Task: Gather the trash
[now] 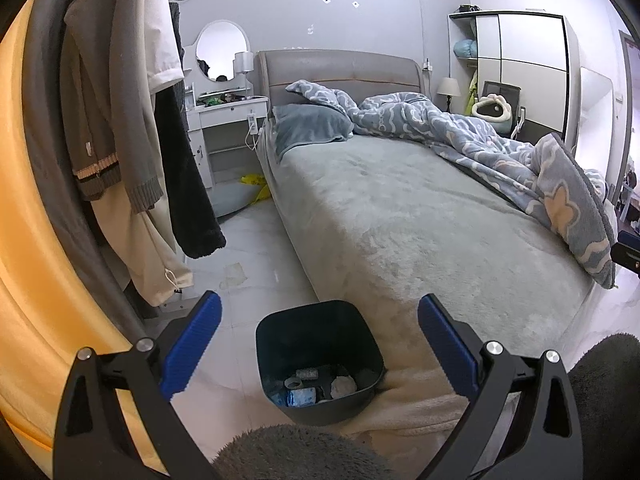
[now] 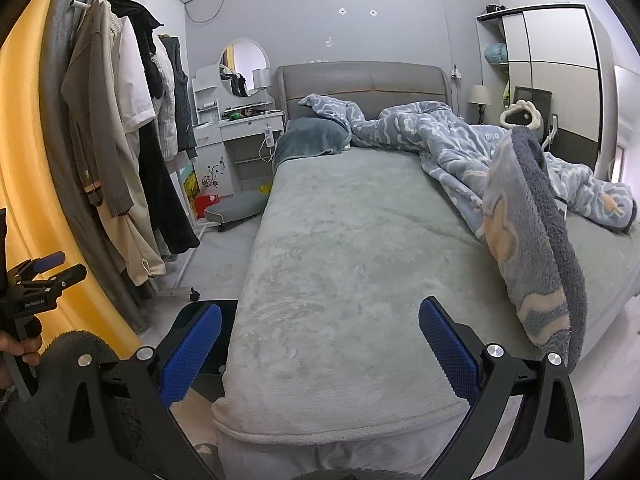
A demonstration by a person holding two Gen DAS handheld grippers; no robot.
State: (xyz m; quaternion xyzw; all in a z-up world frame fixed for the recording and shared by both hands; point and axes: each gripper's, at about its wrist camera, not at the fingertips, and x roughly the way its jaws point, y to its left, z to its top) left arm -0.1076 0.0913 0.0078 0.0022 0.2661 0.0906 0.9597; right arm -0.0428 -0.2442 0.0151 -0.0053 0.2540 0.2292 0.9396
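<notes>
Dark bin on the floor beside the bed holds crumpled white and blue trash; left hand-held gripper released, empty; right hand-held gripper likewise.

**A bedroom in pale grey**

We see a grey bed with a rumpled blue blanket, a white vanity with round mirror, hanging clothes, a wardrobe and tiled floor.
</notes>
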